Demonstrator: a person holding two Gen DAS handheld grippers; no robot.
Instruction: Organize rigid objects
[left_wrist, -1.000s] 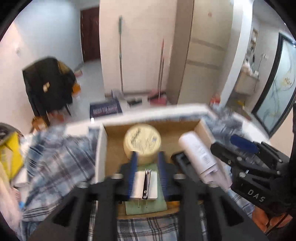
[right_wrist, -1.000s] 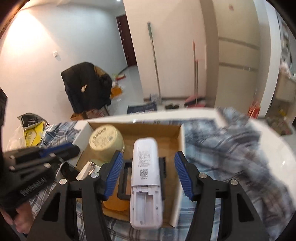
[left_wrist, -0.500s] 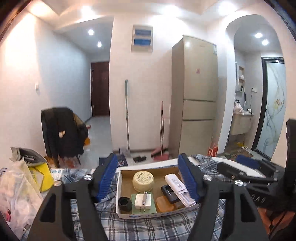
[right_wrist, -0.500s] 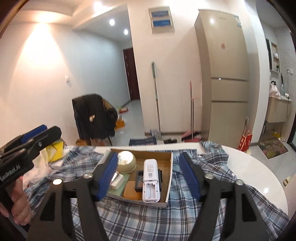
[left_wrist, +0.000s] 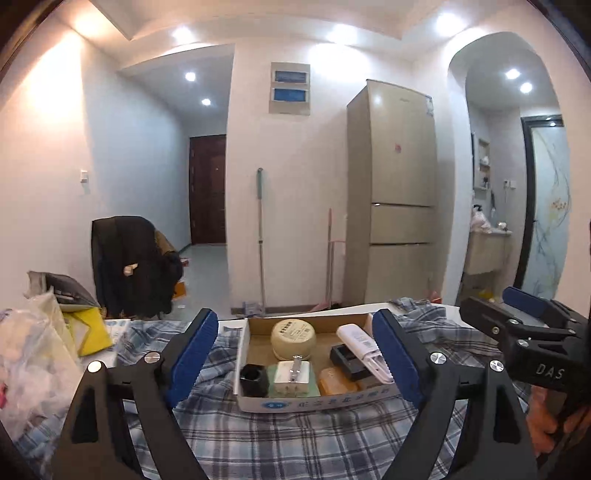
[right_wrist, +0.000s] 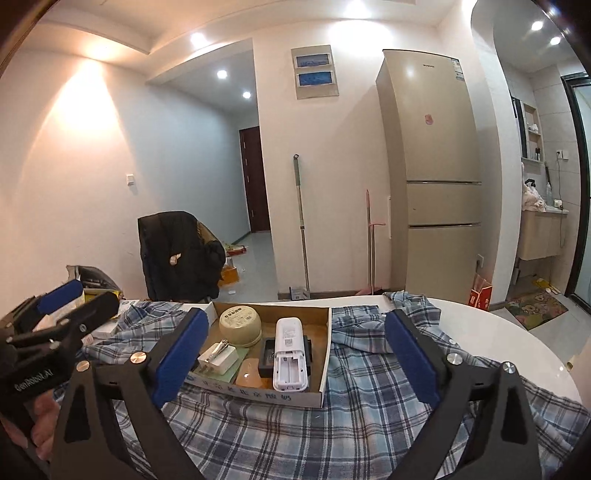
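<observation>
A shallow cardboard box (left_wrist: 317, 402) (right_wrist: 258, 393) lies on a plaid cloth. In it are a round cream tin (left_wrist: 293, 338) (right_wrist: 240, 325), a white remote (left_wrist: 364, 350) (right_wrist: 290, 354), a white plug (left_wrist: 293, 374) (right_wrist: 218, 358), a black cup (left_wrist: 254, 378), an orange bar (left_wrist: 336, 380) (right_wrist: 249, 376) and a black frame (left_wrist: 347, 360) (right_wrist: 266, 356). My left gripper (left_wrist: 293, 315) (right_wrist: 66, 306) hovers short of the box with its jaws opening and nothing between them. My right gripper (right_wrist: 295, 314) (left_wrist: 517, 317) does the same on the right, also holding nothing.
The plaid cloth (left_wrist: 295, 435) covers part of a round white table (right_wrist: 498, 343). Plastic bags (left_wrist: 33, 362) and a yellow bag (left_wrist: 88, 332) crowd the left edge. Beyond the table stand a chair with a dark jacket (left_wrist: 133, 262), a mop and a fridge (left_wrist: 399, 199).
Both grippers have drawn back from the box and tilted up toward level, their jaws spreading wide. The plug and the remote that were between the jaws now lie in the box.
</observation>
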